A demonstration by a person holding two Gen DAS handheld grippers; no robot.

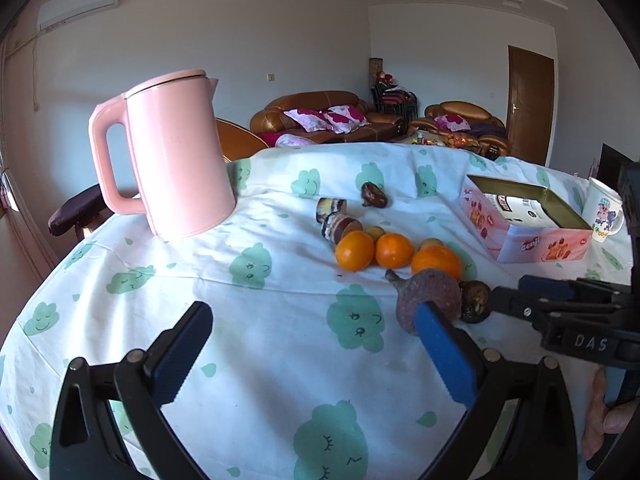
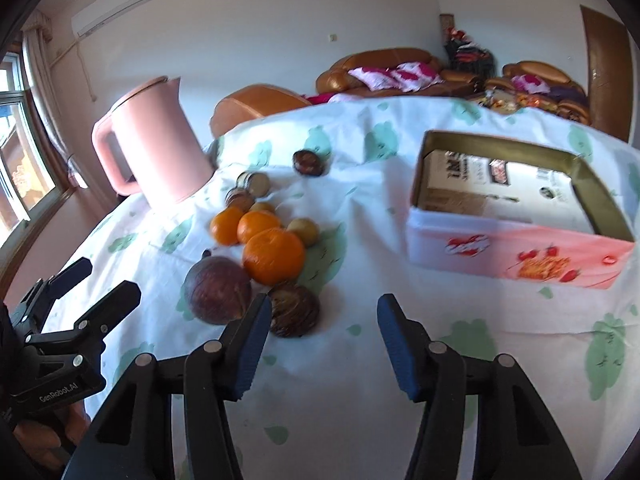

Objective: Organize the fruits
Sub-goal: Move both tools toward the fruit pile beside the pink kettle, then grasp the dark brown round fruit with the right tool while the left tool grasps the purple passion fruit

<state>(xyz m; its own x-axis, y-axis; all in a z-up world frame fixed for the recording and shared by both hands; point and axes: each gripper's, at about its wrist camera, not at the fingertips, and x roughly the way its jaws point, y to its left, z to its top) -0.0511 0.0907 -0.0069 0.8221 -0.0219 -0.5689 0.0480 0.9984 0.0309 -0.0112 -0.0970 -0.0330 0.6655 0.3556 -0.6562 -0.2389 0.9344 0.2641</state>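
We hold both grippers with jaws apart and empty: the left gripper (image 1: 316, 344) and the right gripper (image 2: 320, 340). The oranges (image 2: 260, 240) lie left of the open tin box (image 2: 516, 256); the purple fruit (image 2: 218, 290) sits nearest us.

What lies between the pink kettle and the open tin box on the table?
Between the pink kettle and the tin box lies the fruit cluster, oranges included, on the tablecloth; both wrist views show it.

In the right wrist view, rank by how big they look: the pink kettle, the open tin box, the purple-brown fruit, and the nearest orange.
1. open tin box
2. pink kettle, though it stands farther back
3. purple-brown fruit and nearest orange: too alike to rank.
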